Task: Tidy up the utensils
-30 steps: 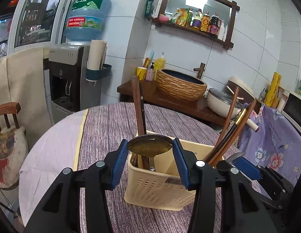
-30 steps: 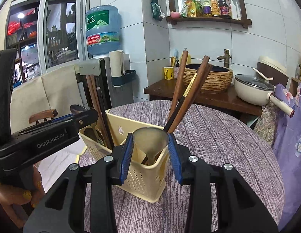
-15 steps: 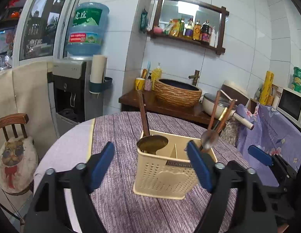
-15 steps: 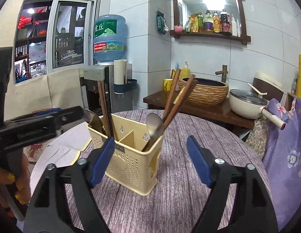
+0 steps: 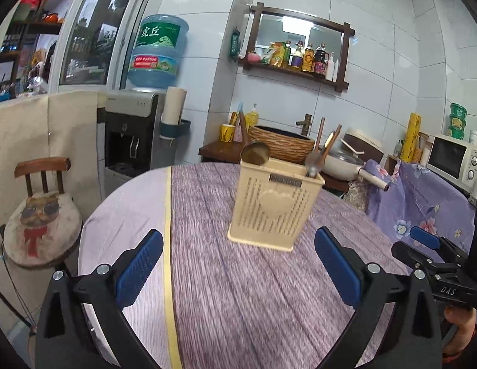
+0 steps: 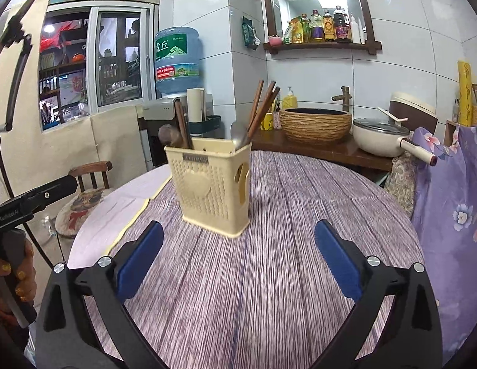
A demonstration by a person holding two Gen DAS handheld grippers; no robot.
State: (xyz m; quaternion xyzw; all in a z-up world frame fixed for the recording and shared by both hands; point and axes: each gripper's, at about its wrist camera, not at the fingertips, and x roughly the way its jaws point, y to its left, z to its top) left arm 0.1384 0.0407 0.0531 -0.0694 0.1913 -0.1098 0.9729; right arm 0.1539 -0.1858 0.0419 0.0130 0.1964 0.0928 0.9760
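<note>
My two grippers hang low over the round bench (image 5: pixel 238 307) with its purple striped cloth, and both point toward the one landmark here: the cream perforated plastic utensil caddy (image 5: pixel 273 206) standing upright near the bench's middle.

My left gripper (image 5: pixel 238 272) has its jaws opening, already spread wide, with nothing between the blue pads but bare cloth. My right gripper (image 6: pixel 238 266) is the same: jaws opening, wide apart, empty. In the left view the right gripper's black body sits at the lower right edge, held by a hand (image 5: pixel 459 326).

Everything I am meant to sort already stands in the caddy. A metal ladle-like spoon (image 5: pixel 255 153) with a dark wooden handle rises from the compartment on the caddy's left side, beside a pair of dark sticks (image 6: pixel 183 127). A steel spoon (image 6: pixel 239 134) and a bundle of brown wooden chopsticks (image 6: pixel 263 107) lean out of its right side. Their long axes run up and slightly outward from the caddy's rim.

The caddy lies straight ahead of both pairs of jaws and well apart from them, a little right of centre for my left, a little left of centre for my right. Neither hand looks clearly nearer. No utensil lies loose on the cloth around the caddy, so I judge the sorting about done.
</note>
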